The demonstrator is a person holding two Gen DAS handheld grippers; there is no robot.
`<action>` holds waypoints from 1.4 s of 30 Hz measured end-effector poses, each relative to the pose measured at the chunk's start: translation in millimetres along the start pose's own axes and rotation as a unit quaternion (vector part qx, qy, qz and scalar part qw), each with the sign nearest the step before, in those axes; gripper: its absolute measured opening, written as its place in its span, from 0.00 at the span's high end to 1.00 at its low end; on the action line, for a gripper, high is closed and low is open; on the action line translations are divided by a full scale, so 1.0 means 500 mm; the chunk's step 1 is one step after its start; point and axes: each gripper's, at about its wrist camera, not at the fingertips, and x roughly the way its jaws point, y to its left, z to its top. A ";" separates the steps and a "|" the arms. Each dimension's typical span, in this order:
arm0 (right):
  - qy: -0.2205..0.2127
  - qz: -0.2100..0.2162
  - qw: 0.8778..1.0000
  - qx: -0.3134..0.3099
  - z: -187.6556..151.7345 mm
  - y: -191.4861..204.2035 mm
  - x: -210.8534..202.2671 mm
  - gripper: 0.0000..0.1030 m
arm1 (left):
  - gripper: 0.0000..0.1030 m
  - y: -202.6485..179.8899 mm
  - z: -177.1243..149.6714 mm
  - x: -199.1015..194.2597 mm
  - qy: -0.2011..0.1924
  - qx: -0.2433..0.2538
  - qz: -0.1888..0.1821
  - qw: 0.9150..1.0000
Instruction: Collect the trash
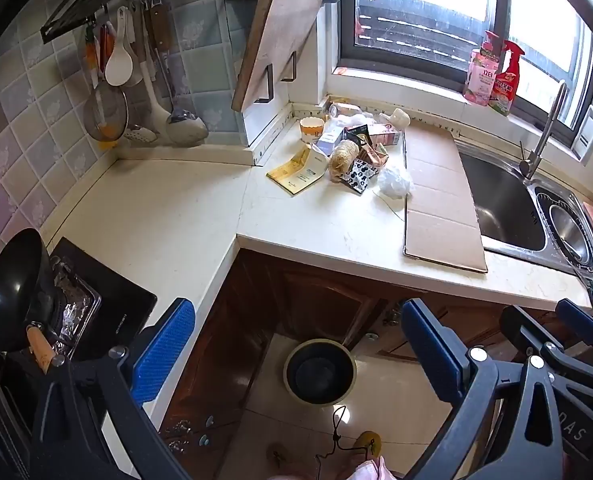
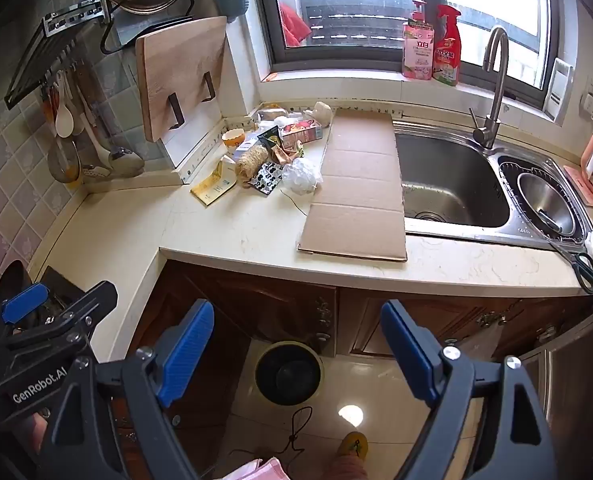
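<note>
Left wrist view: left gripper [image 1: 296,346] wide open, holding nothing, up in air over floor. Right gripper [image 2: 296,346] wide open too, nothing inside. Round bin [image 2: 288,373] sits on floor below, beside brown cupboard doors. Farther off, flat cardboard [image 2: 359,188] lies on counter [image 2: 232,236], just beside sink [image 2: 452,184]. Trash pile [image 2: 272,152] sits in counter corner, near cutting board [image 2: 180,76]. Window [image 2: 376,4] at back.
</note>
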 end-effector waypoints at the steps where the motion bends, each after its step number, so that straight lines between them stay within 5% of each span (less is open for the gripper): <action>1: 0.001 0.000 1.000 0.000 -0.001 0.000 0.000 0.16 | 0.01 0.001 0.000 -0.002 -0.003 -0.002 -0.001 1.000; 42: -0.002 0.007 1.000 -0.003 -0.025 0.006 -0.022 0.18 | 0.01 0.011 -0.036 -0.040 -0.010 -0.009 -0.011 1.000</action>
